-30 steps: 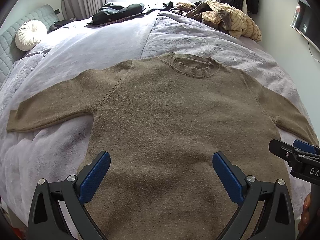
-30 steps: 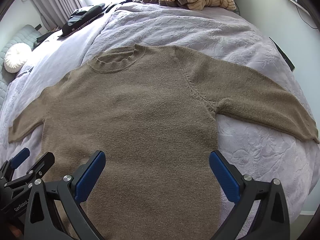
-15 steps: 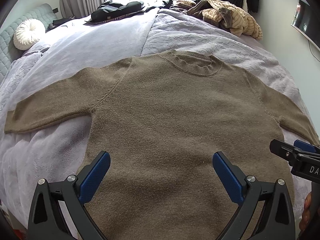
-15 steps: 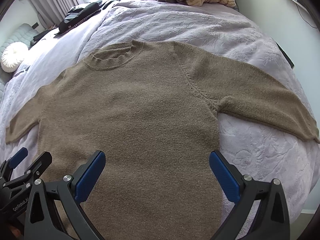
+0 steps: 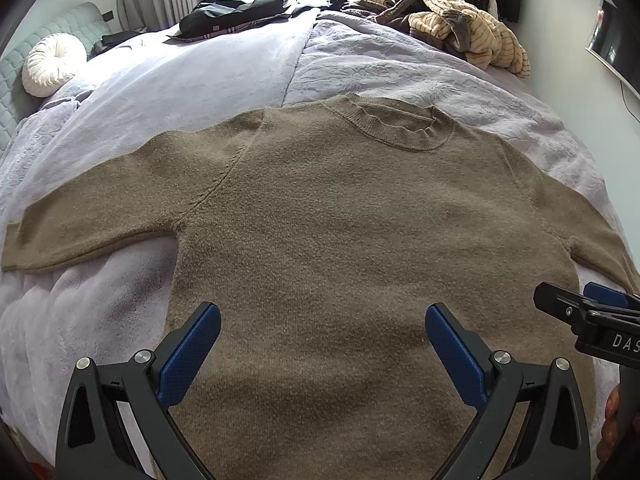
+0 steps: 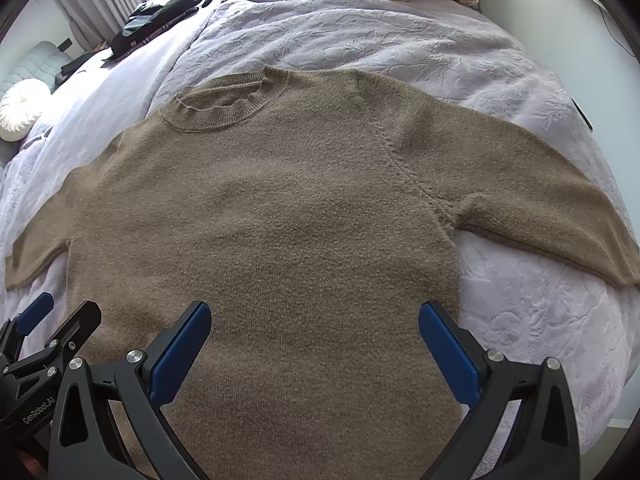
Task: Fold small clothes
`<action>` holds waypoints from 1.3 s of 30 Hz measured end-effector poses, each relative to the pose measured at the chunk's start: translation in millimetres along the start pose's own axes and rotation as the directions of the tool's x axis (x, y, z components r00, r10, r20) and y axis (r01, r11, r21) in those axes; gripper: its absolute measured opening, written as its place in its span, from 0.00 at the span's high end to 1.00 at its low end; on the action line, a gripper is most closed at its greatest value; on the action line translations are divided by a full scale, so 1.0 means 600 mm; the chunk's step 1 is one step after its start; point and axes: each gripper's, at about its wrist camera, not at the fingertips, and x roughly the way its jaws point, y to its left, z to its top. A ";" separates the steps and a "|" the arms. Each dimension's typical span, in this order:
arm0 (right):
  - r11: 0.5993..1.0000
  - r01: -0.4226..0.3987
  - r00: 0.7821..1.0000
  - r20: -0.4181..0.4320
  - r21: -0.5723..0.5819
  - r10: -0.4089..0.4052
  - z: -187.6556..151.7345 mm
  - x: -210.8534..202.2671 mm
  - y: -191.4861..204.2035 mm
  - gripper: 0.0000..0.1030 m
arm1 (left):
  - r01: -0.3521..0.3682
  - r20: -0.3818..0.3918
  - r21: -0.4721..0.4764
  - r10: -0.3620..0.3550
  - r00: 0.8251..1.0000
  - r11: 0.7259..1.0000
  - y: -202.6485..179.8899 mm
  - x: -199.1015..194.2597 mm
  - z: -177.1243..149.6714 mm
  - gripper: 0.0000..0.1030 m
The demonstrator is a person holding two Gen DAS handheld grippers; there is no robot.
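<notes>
A tan knit sweater lies flat on the bed, front up, collar away from me and both sleeves spread out to the sides; it also shows in the right wrist view. My left gripper is open and empty above the sweater's lower body. My right gripper is open and empty above the lower body further right. In the left wrist view the right gripper shows at the right edge. In the right wrist view the left gripper shows at the lower left.
The bed has a lavender quilt. A pile of striped and brown clothes lies at the far right, dark clothes at the far middle, a round white cushion at the far left. A wall stands right of the bed.
Both grippers have moved slightly forward over the sweater, which fills a bit more of each view. The grippers stay open and the sweater has not moved.
</notes>
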 end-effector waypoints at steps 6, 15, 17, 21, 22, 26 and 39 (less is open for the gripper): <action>0.998 -0.054 0.998 0.010 0.012 0.054 0.005 0.009 0.003 0.00 | 0.031 -0.011 -0.012 -0.031 0.999 0.999 0.016 0.014 0.007 0.01; 0.969 -0.244 0.968 0.058 -0.026 0.246 -0.009 0.006 0.059 0.00 | 0.021 -0.011 -0.106 -0.023 1.000 0.994 0.110 0.028 0.019 0.01; 0.958 -0.282 0.959 0.026 -0.045 0.284 -0.015 0.009 0.083 0.00 | -0.016 -0.015 -0.156 0.014 1.000 0.988 0.150 0.030 0.019 0.01; 0.941 -0.329 0.944 -0.037 -0.075 0.327 -0.029 0.019 0.142 0.00 | 0.003 -0.008 -0.272 -0.005 1.000 0.962 0.255 0.031 0.013 0.01; 0.937 -0.341 0.940 -0.044 -0.077 0.339 -0.031 0.021 0.152 0.00 | 0.023 0.021 -0.301 -0.018 1.000 0.953 0.287 0.027 0.010 0.01; 0.924 -0.368 0.929 -0.073 -0.100 0.362 -0.044 0.027 0.194 0.00 | 0.108 0.155 -0.480 -0.037 0.987 0.871 0.433 0.012 -0.011 0.01; 0.925 -0.361 0.929 -0.126 -0.117 0.347 -0.063 0.033 0.246 0.00 | 0.136 0.243 -0.687 0.049 0.969 0.714 0.646 0.074 -0.004 0.34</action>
